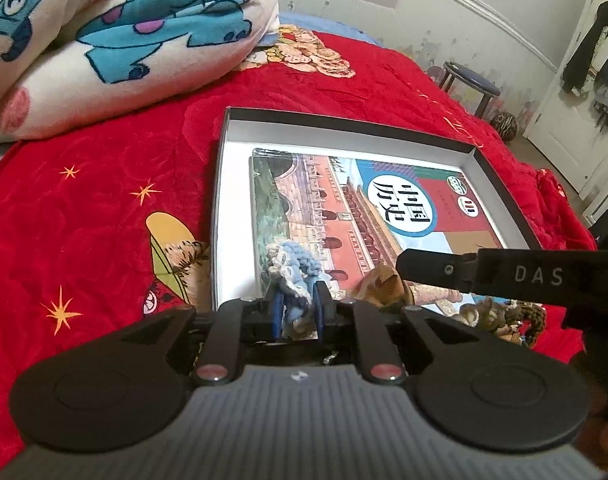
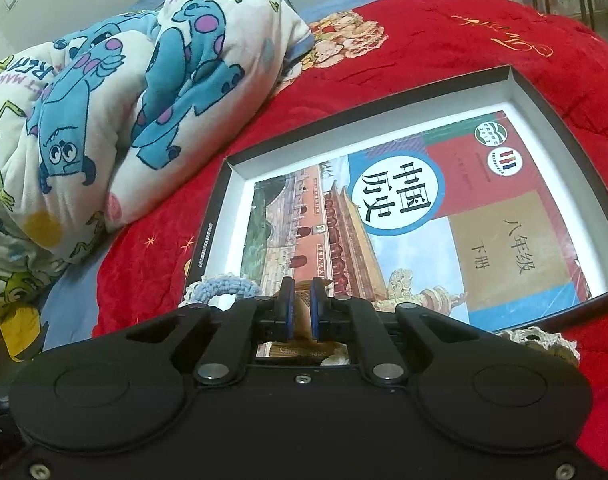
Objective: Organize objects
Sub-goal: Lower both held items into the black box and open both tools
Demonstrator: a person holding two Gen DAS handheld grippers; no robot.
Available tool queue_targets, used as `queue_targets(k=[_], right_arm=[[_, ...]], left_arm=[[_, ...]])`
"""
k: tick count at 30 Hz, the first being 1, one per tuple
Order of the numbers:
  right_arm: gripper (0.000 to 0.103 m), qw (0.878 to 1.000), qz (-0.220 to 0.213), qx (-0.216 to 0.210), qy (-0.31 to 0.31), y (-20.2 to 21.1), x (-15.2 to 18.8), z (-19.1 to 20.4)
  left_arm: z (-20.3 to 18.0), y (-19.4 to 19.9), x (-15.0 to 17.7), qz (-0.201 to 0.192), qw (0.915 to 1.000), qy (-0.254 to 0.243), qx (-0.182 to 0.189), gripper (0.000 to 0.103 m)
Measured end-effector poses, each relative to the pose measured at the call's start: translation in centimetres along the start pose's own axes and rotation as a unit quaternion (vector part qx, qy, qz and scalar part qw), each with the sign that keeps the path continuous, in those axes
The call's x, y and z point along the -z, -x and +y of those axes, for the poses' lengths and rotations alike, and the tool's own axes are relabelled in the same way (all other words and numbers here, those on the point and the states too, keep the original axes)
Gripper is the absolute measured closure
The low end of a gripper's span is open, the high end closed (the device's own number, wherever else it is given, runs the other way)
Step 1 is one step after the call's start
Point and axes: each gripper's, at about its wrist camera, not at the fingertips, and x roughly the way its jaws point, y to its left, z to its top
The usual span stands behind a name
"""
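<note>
Gripping a blue crocheted scrunchie [image 1: 291,276], the left gripper [image 1: 297,312] is holding its pads nearly closed, the yarn bunched between them, directly ahead over the near edge of the shallow box [image 1: 500,172]. Judging from the task, the scrunchie is being carried in to join the history textbook [image 1: 344,208] lying flat inside the box. The right gripper [image 2: 299,308] is holding its jaws narrowly apart around a brown item [image 2: 304,312]; whether it is actually clamped cannot be told.

The left wrist view is showing the right gripper's arm [image 1: 504,276] crossing from the right, above leopard-print scrunchies [image 1: 500,314] on the red blanket [image 1: 103,200]. The right wrist view is instead showing the textbook's full cover, the scrunchie just left of the jaws, and a cream lace item [image 2: 536,338] at lower right. A cartoon quilt [image 2: 103,120] is lying beyond, to the left.
</note>
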Motion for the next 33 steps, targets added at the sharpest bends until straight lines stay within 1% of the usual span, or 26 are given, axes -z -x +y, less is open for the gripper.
queue_targets(k=[4,17,20,24,27,28,30,32,33], right_arm=[[0.094,1.0,0.001,-0.001,0.0,0.0,0.0,0.0],[0.094,1.0,0.002,-0.006,-0.002,0.3,0.0,-0.1],[0.093,1.0,0.002,-0.009,-0.008,0.3,0.1,-0.1],[0.092,1.0,0.0,-0.016,-0.011,0.6,0.0,-0.4],[0.087,0.999,-0.007,-0.028,-0.013,1.4,-0.3,-0.7],[0.087,0.999,-0.011,-0.034,-0.017,1.9,-0.4,-0.9],[0.087,0.999,-0.025,-0.04,-0.022,3.3,-0.8,-1.5],[0.085,0.998,-0.048,-0.031,-0.025,5.1,-1.1,-2.1],[0.083,0.998,-0.056,-0.025,-0.027,5.9,-1.2,-2.4]], left_arm=[[0.1,0.0,0.0,0.0,1.0,0.0,-0.002,0.067],[0.3,0.0,0.0,0.001,1.0,0.003,0.005,0.066],[0.4,0.0,0.1,-0.001,1.0,0.003,0.008,0.062],[0.6,0.2,-0.1,-0.002,0.9999,0.007,0.01,0.053],[0.7,0.7,-0.2,-0.001,0.9999,0.009,0.01,0.052],[0.8,1.1,-0.3,-0.005,0.9999,0.008,0.011,0.051],[0.9,2.0,-0.4,-0.019,0.9997,0.007,0.013,0.044],[1.1,3.1,-0.5,-0.034,0.9992,0.006,0.019,0.041],[1.1,3.7,-0.5,-0.043,0.9988,0.004,0.022,0.037]])
